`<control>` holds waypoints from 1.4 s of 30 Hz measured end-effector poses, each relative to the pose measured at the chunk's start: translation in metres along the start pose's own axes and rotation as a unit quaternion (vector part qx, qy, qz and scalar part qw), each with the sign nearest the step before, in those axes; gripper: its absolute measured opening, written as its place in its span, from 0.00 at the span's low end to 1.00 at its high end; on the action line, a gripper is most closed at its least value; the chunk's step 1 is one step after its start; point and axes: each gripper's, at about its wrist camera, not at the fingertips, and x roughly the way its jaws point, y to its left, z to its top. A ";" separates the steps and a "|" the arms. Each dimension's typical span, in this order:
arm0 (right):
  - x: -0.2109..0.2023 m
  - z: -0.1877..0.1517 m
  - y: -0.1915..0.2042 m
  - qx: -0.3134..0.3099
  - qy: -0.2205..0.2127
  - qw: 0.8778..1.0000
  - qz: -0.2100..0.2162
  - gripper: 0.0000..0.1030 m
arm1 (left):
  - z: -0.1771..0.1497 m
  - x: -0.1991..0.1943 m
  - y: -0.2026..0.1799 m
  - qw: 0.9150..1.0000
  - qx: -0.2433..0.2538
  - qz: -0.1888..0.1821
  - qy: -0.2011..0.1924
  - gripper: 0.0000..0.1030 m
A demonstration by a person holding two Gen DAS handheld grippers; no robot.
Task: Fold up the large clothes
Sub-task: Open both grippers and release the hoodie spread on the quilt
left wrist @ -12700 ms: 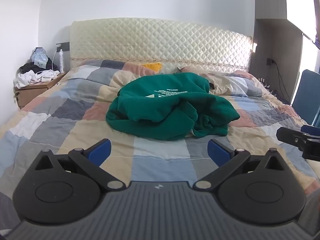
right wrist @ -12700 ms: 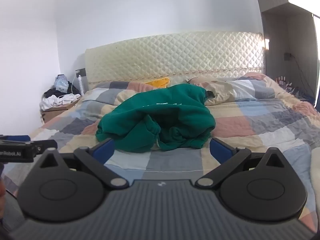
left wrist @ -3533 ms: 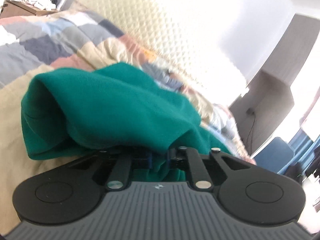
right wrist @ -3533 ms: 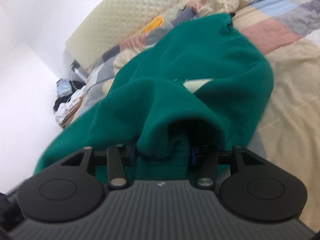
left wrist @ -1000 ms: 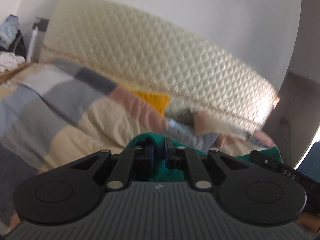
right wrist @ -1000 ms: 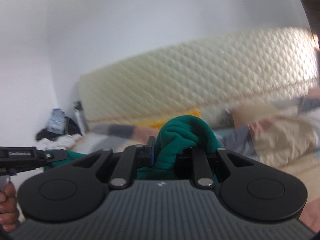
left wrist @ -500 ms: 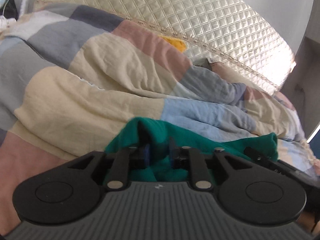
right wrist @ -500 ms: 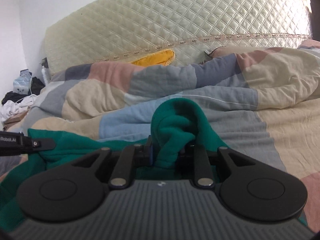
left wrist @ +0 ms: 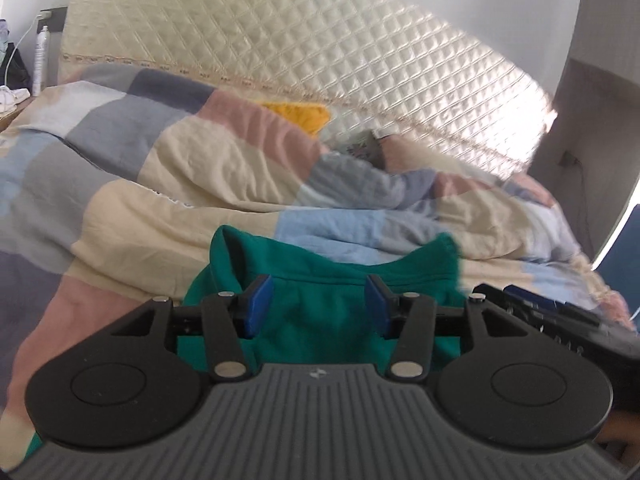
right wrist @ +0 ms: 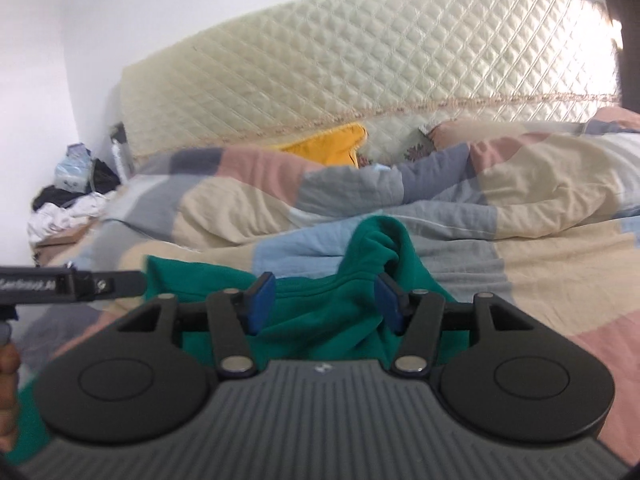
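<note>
Both the left gripper [left wrist: 316, 306] and the right gripper [right wrist: 326, 306] have just opened their jaws, letting go of the green sweatshirt [left wrist: 332, 284], which now lies spread on the patchwork quilt [left wrist: 132, 184], likely ready for its first fold

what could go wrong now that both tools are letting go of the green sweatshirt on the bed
1. The green sweatshirt edge is bunched into a peak by the right tool; it may settle creased instead of flat.
2. Both tools have just been opening with cloth between the pads; the left tool could snag fabric when pulling back.
3. The checked duvet is rumpled, so the fold may end up uneven.
</note>
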 end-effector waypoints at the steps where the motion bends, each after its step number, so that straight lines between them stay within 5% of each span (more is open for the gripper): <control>1: -0.016 0.002 0.003 -0.006 -0.005 1.000 0.003 0.55 | 0.000 -0.016 -0.005 1.000 -0.001 -0.003 -0.002 0.55; 13: -0.224 -0.014 0.036 0.000 -0.024 1.000 0.017 0.55 | -0.069 -0.200 -0.076 0.999 0.005 -0.030 -0.014 0.55; 21: -0.324 -0.050 0.041 -0.004 -0.036 0.999 0.009 0.55 | -0.126 -0.254 -0.100 0.999 -0.019 -0.031 0.001 0.55; 33: -0.329 -0.092 0.006 0.057 -0.026 0.998 0.002 0.55 | -0.132 -0.188 -0.094 0.999 -0.045 0.012 0.028 0.60; 36: -0.323 -0.097 0.003 0.056 -0.029 0.998 -0.017 0.65 | -0.130 -0.153 -0.094 0.998 -0.042 0.023 0.038 0.62; 39: -0.308 -0.102 -0.003 0.052 -0.018 0.998 -0.021 0.85 | -0.134 -0.114 -0.093 0.997 -0.052 0.024 0.059 0.66; 42: -0.289 -0.107 -0.007 0.049 -0.002 0.998 -0.033 0.89 | -0.140 -0.074 -0.094 0.994 -0.065 0.041 0.082 0.68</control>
